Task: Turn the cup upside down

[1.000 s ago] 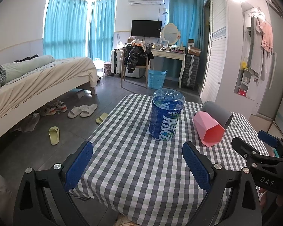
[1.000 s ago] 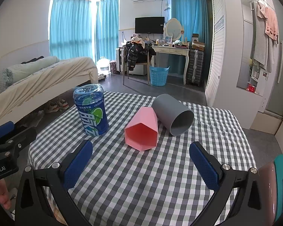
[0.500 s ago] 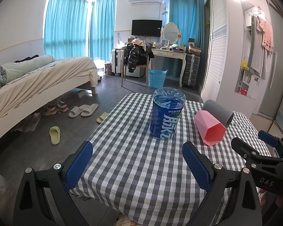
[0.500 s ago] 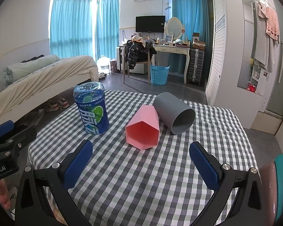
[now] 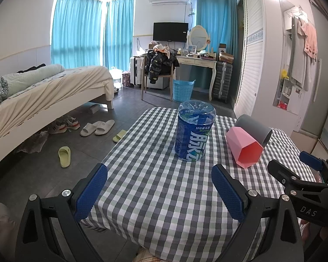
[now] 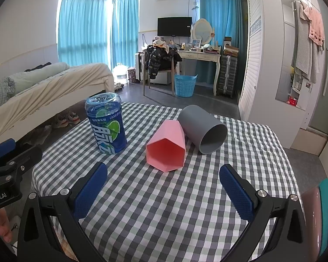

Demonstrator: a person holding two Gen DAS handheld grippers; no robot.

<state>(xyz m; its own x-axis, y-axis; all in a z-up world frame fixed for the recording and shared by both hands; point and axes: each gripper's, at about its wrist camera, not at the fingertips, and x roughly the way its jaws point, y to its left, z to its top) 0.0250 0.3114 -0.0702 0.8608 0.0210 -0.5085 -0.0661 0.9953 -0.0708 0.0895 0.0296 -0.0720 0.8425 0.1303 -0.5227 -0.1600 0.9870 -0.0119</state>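
Pink cup (image 6: 165, 145) lies on its side, mouth towards your right gripper (image 6: 163, 191).
Both claws spread, empty, hovering level; left gripper (image 5: 159, 193) faces the blue bottle cup (image 5: 194, 132).

We see a bed (image 5: 50, 91) at the left of the frame, slippers (image 5: 97, 127) on the floor beside it, a blue basket (image 6: 184, 85) at centre, and teal curtains (image 6: 83, 28) at upper left.
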